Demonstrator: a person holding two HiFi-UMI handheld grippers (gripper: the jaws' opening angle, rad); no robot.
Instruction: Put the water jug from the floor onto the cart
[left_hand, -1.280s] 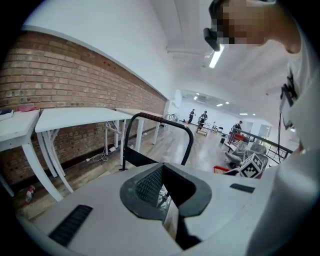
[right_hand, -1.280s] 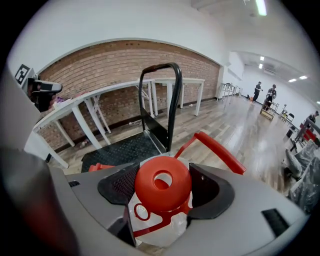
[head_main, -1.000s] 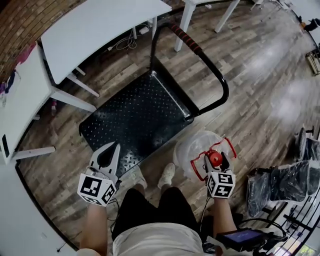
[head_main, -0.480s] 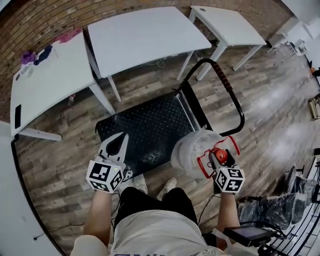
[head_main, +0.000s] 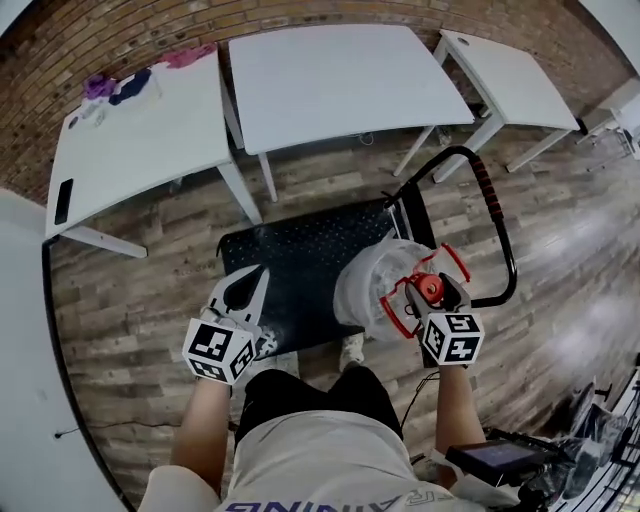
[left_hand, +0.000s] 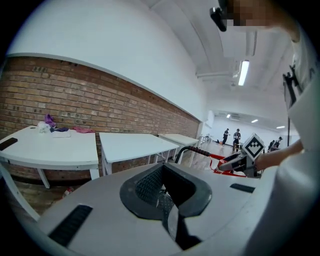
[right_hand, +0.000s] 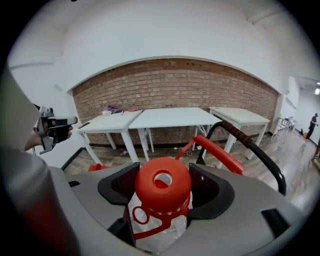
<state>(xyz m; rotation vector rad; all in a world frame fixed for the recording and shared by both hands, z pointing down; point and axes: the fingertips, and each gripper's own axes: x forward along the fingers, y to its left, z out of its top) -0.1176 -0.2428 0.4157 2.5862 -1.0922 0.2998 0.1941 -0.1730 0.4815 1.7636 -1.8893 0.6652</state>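
- Three white tables (head_main: 340, 85) stood in a row along the brick wall beyond the cart. They were well clear of the jug's path, so they looked like no obstacle.
- One black platform cart (head_main: 290, 265) lay on the wooden floor just ahead of the person's feet. Its deck was bare, and its upright push handle (head_main: 495, 215) rose at the right end.
- That handle stood just beside the jug and seemed the main thing to steer round when setting the load down.
- The clear water jug (head_main: 372, 288) hung tilted over the deck's near right corner, held by its top. Whether its base touched the deck I could not tell.
- The right gripper (right_hand: 162, 192) had its jaws spread wide around the jug's neck, one dark pad pressing in on each side just under the red cap (right_hand: 162, 184). Probably the cap's rim kept the neck from slipping through.
- The jug's red carry handle (right_hand: 222, 154) stuck out past the jaws toward the cart handle.
- The left gripper (left_hand: 167, 197) was held low over the deck's near left edge. Its jaws were drawn together on nothing, likely kept aside as a spare.
- Some cloths (head_main: 130, 85) and a dark flat object (head_main: 63, 200) lay on the leftmost table, apart from the work.
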